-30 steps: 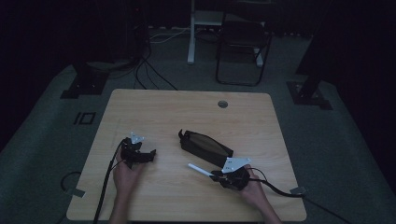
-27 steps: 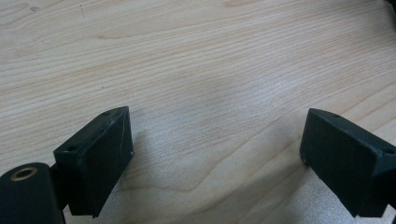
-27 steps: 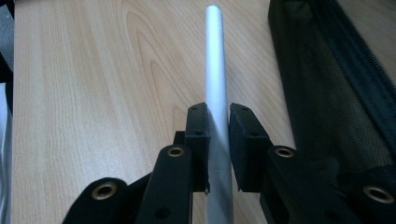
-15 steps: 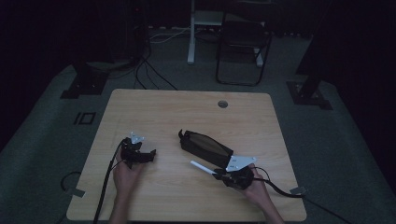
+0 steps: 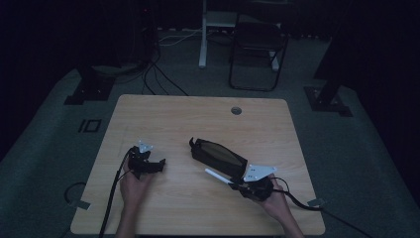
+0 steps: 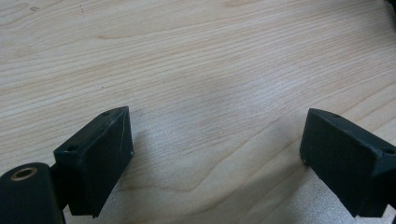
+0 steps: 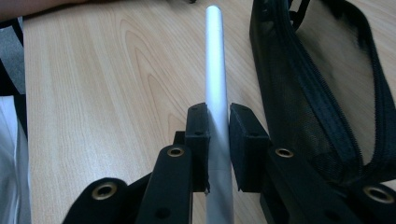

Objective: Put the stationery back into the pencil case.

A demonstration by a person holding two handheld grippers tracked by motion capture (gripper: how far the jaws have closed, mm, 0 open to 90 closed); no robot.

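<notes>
Right claw clenched on slim white cylindrical pen, held low over light wooden desk, tip just beside black mesh zip pouch. Left claw released, jaws wide apart over bare wood, nothing between. Likely step: insertion into pouch. Align pen with zip opening; steady pouch with left claw; avoid snagging mesh before release.
</notes>
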